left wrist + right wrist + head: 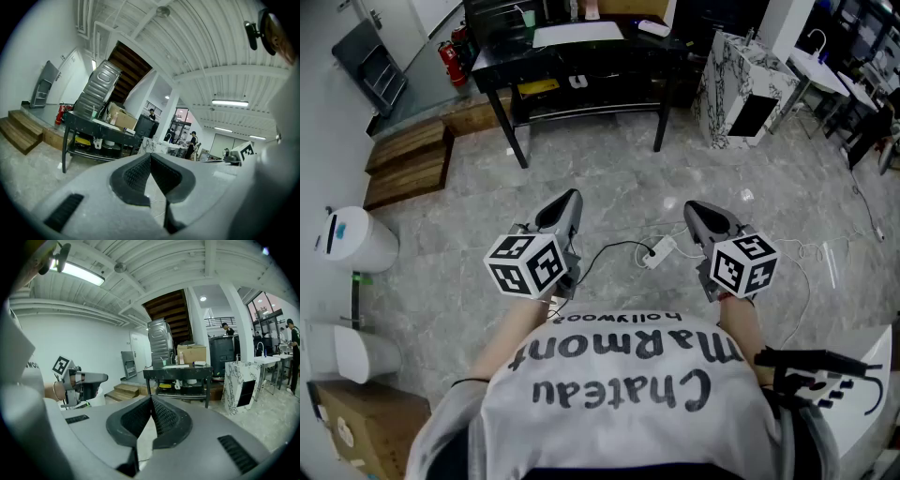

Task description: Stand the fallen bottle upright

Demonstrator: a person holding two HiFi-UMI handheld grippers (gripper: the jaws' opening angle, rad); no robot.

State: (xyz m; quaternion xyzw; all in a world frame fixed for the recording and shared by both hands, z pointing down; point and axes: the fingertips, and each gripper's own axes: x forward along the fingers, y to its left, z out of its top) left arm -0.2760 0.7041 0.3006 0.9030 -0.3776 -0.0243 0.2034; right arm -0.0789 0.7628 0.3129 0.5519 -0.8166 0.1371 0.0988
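Observation:
I am standing on a grey stone floor, some way from a black table (499, 54) that is also in the left gripper view (86, 123) and the right gripper view (178, 369). Small items stand on its top, with an upright bottle-like shape (182, 357) among them. No fallen bottle can be made out from here. My left gripper (571, 196) (150, 155) is shut, its tips touching and nothing between them. My right gripper (690, 206) (151, 398) is shut and empty too. Both point roughly level toward the table, held side by side in front of my chest.
A power strip with a cable (659, 251) lies on the floor between me and the table. A marble-patterned cabinet (741, 89) stands at the right, wooden steps (408, 164) and a white bin (356, 239) at the left. People (192, 143) stand far behind the table.

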